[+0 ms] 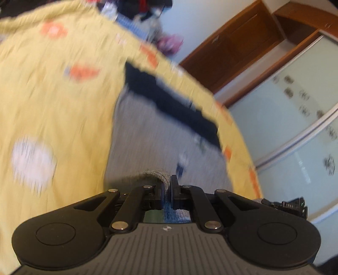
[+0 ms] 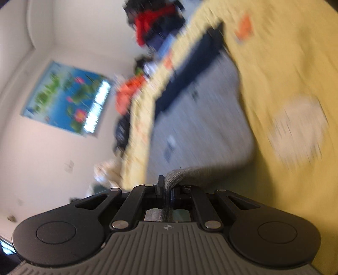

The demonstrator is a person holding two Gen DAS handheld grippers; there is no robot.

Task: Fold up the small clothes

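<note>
A small grey garment (image 1: 160, 139) with a dark navy band (image 1: 169, 101) at its far end lies stretched over a yellow patterned sheet (image 1: 52, 101). My left gripper (image 1: 167, 184) is shut on the garment's near grey hem. In the right wrist view the same grey garment (image 2: 196, 118) runs away from me, its navy band (image 2: 190, 69) at the far end. My right gripper (image 2: 166, 186) is shut on a bunched grey edge of it. Both views are motion-blurred.
A pile of other clothes (image 1: 147, 12) lies past the sheet's far edge, with red and orange items (image 2: 152, 23) in the right wrist view. A wooden wardrobe (image 1: 243, 46) with glass sliding doors (image 1: 295, 105) stands to the right. A picture (image 2: 67, 97) hangs on the white wall.
</note>
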